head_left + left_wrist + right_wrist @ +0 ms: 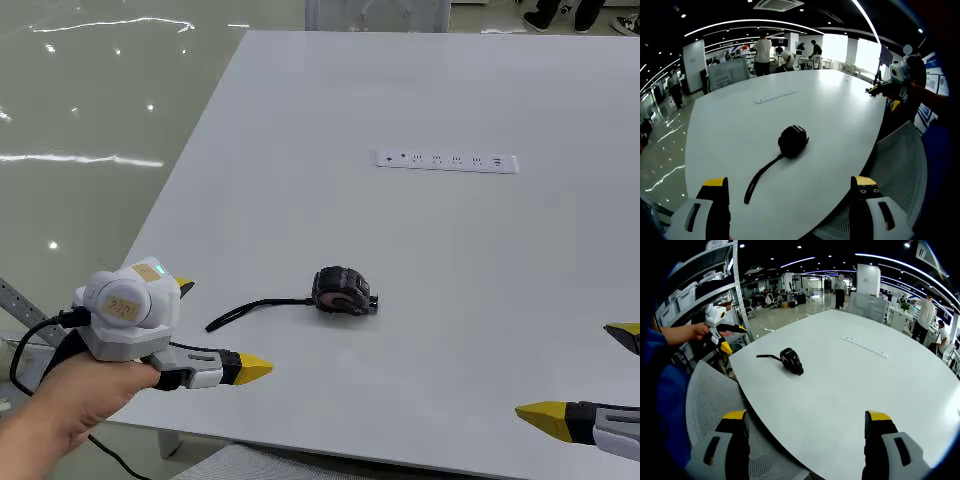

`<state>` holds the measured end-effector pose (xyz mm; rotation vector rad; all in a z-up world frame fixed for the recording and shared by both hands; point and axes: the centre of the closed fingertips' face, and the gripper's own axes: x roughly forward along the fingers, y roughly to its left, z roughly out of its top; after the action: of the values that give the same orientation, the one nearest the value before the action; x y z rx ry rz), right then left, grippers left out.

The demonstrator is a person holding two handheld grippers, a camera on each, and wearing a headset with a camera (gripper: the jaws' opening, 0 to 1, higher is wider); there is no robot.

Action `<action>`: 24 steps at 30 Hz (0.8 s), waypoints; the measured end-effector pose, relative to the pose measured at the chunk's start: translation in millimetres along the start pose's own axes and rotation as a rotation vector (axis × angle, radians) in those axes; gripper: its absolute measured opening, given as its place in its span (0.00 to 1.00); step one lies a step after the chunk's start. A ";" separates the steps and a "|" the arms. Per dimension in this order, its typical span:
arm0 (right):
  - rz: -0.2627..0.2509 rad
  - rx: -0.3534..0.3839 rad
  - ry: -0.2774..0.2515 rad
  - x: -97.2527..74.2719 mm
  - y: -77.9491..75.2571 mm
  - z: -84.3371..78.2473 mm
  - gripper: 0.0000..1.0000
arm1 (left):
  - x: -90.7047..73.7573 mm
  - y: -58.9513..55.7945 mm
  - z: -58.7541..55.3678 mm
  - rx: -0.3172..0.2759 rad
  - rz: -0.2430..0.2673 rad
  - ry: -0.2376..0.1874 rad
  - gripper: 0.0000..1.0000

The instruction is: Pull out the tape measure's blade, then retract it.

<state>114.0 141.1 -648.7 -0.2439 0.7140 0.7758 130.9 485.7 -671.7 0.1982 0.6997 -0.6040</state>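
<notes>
A dark tape measure (344,291) lies on the white table (420,100), with a black wrist strap (255,308) trailing to its left. Its blade is not pulled out. My left gripper (222,327) is held at the table's near left edge, open, a short way left of the strap's end. In the left gripper view the tape measure (792,140) sits ahead between the yellow-tipped jaws. My right gripper (590,375) is open at the lower right, well away from the tape measure (791,360). Nothing is between the jaws of either.
A white power strip (447,161) lies flat on the table beyond the tape measure. A mesh chair back (715,405) stands at the near table edge. Glossy floor (90,100) lies left of the table. Several people stand at desks far off.
</notes>
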 end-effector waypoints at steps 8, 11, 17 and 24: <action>0.008 -0.007 0.006 6.2 -2.7 0.9 0.92 | 5.7 -0.1 3.0 0.003 -0.006 0.001 0.96; 0.007 -0.008 0.006 7.9 -4.8 2.4 0.92 | 8.6 0.6 4.2 0.008 -0.009 0.002 0.96; 0.017 -0.021 0.014 13.6 -6.7 2.5 0.91 | 14.4 -0.1 5.7 0.020 -0.016 0.007 0.95; 0.043 -0.047 0.023 23.7 -6.6 4.2 0.88 | 24.5 -2.6 7.7 0.029 -0.032 0.015 0.94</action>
<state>132.5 151.4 -661.8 -0.2816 0.7249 0.8324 148.4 469.7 -681.9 0.2188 0.7098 -0.6435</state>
